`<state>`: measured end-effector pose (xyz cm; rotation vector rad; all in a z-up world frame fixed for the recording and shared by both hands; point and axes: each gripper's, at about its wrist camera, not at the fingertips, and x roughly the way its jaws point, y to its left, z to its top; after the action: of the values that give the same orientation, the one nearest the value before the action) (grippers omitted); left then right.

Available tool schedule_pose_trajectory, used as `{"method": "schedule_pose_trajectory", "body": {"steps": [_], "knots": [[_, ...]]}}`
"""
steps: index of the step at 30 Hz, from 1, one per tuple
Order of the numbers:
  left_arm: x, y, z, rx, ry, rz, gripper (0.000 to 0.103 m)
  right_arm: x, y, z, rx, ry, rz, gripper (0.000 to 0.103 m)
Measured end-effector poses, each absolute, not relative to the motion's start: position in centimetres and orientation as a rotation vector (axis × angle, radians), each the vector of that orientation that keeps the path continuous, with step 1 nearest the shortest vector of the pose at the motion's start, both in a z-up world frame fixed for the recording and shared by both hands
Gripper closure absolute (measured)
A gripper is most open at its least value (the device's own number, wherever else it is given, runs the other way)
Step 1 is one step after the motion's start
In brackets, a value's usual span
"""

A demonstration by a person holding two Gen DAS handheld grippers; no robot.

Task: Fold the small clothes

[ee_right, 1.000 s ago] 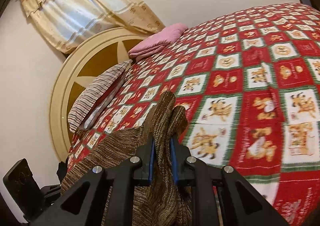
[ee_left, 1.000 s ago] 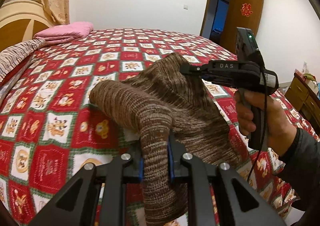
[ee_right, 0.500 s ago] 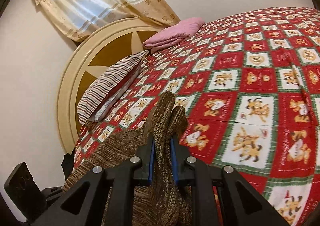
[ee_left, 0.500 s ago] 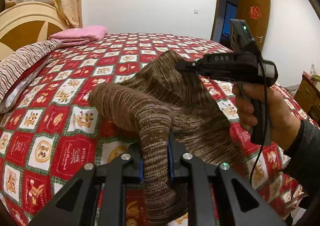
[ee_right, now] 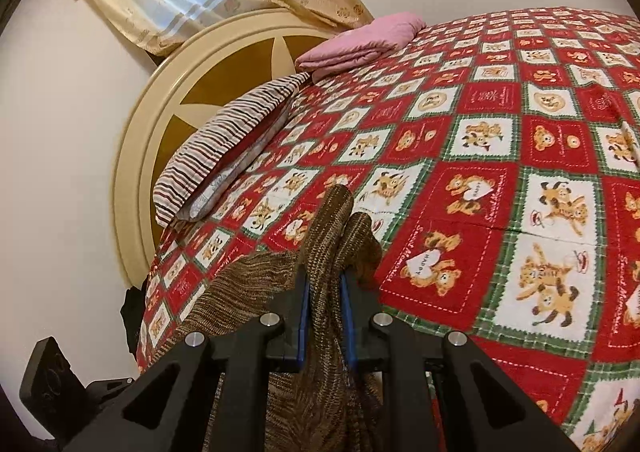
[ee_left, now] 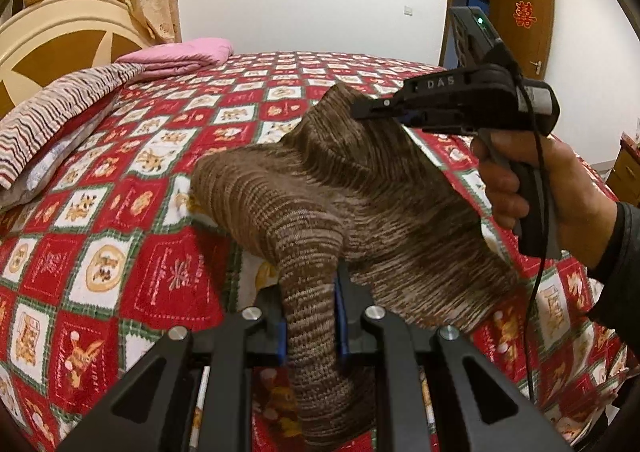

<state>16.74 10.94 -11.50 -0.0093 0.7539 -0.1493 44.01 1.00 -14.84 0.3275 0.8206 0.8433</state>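
Note:
A brown striped knit garment (ee_left: 360,188) hangs in the air between both grippers above the bed. My left gripper (ee_left: 310,316) is shut on one bunched corner of it. My right gripper (ee_right: 324,312) is shut on another bunched edge (ee_right: 332,228). In the left wrist view the right gripper (ee_left: 372,112) is held by a hand at the upper right and pinches the garment's top corner. The garment's middle sags toward the red patchwork bedspread (ee_left: 120,212).
The bedspread (ee_right: 520,172) covers the whole bed. A striped pillow (ee_right: 224,148) and a folded pink blanket (ee_right: 360,40) lie by the round headboard (ee_right: 160,100). A door (ee_left: 520,24) and a wooden dresser (ee_left: 626,172) stand at the right.
Both grippers have moved with the garment over the bed; the pillow and headboard have come further into view. Both grips stay shut.

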Motion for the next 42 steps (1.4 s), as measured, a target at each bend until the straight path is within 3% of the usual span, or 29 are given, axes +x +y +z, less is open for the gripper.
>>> {"method": "schedule_pose_trajectory", "body": {"steps": [8,11,19,23,25,28,30,32,37,38,39,42], "knots": [[16.5,11.0,-13.3,-0.01,0.771,-0.132,0.084,44.8,1.6,-15.7,0.324,0.842,0.821,0.089],[16.6,11.1,-14.0,-0.018,0.787,-0.121,0.078,45.2,1.5,-16.0,0.32,0.853,0.806,0.089],[16.6,10.7,-15.2,-0.002,0.785,-0.075,0.053,46.4,0.7,-19.0,0.306,0.92,0.716,0.089],[15.8,10.6,-13.7,0.034,0.737,-0.054,0.052,46.8,0.4,-20.3,0.338,0.944,0.71,0.089],[15.2,11.2,-11.9,0.036,0.661,-0.027,0.037,46.6,0.1,-20.1,0.352,0.946,0.713,0.087],[15.3,12.3,-10.1,0.044,0.579,0.019,0.017,45.4,-1.0,-19.6,0.379,0.961,0.7,0.079],[16.5,12.8,-9.9,0.086,0.569,0.049,0.017,43.9,-1.8,-19.2,0.381,0.956,0.714,0.056],[18.3,13.6,-10.6,0.139,0.571,0.108,0.017,41.5,-3.0,-18.9,0.386,0.939,0.732,0.045],[22.5,15.6,-13.0,0.177,0.615,0.176,0.012,36.6,-4.4,-19.8,0.344,0.971,0.761,0.046],[22.9,15.9,-13.2,0.168,0.645,0.174,0.011,35.9,-4.3,-20.3,0.333,0.989,0.757,0.053],[23.5,16.1,-13.4,0.158,0.675,0.176,0.008,35.2,-4.1,-20.6,0.302,0.997,0.749,0.072],[23.3,16.2,-13.6,0.142,0.698,0.211,0.001,34.1,-4.0,-20.0,0.241,0.996,0.739,0.084]]}}
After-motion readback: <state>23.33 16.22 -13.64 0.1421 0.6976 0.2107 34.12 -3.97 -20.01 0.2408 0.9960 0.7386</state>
